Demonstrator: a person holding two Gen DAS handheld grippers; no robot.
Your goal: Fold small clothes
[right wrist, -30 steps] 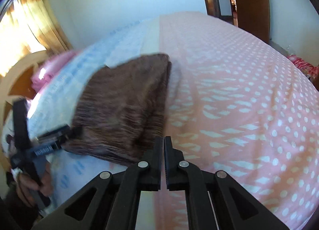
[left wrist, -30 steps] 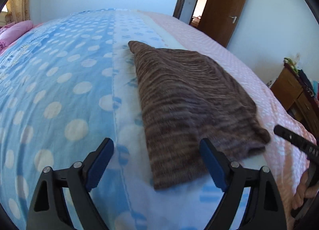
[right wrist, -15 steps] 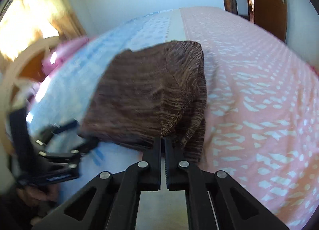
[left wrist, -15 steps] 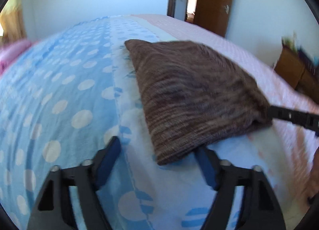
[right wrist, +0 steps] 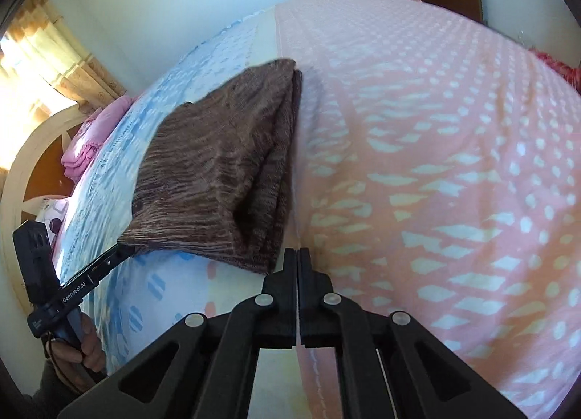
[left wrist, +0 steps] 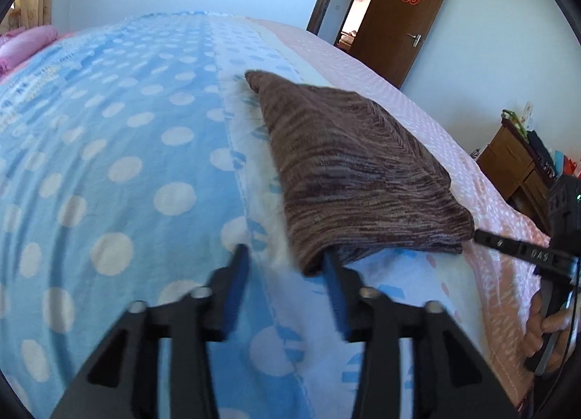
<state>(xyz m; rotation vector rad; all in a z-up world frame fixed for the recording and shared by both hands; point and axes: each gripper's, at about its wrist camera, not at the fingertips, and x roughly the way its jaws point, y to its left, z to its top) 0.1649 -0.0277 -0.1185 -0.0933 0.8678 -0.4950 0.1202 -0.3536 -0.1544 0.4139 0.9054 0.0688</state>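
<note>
A brown striped knit garment (left wrist: pixel 356 172), folded into a thick pad, lies on the bed where the blue and pink blankets meet. My left gripper (left wrist: pixel 287 262) is at its near left corner, jaws half apart and closing. The corner tip sits between them against the right pad (left wrist: pixel 336 295), and the left pad is clear of it. In the right wrist view the same garment (right wrist: pixel 218 172) has layered folds along its right side. My right gripper (right wrist: pixel 297 255) is shut, its tips beside the near right corner. No cloth shows between them. Its finger (left wrist: pixel 508 244) meets that corner.
The bed carries a blue polka-dot blanket (left wrist: pixel 109 164) on the left and a pink patterned one (right wrist: pixel 435 164) on the right. Folded pink cloth (right wrist: pixel 87 142) lies by the headboard (right wrist: pixel 21 179). A wooden cabinet (left wrist: pixel 515 164) and an open door (left wrist: pixel 399 19) stand beyond the bed.
The left gripper's jaws have narrowed and moved in on the garment's near left corner. The right gripper has shifted to the near right corner, its fingers together throughout.
</note>
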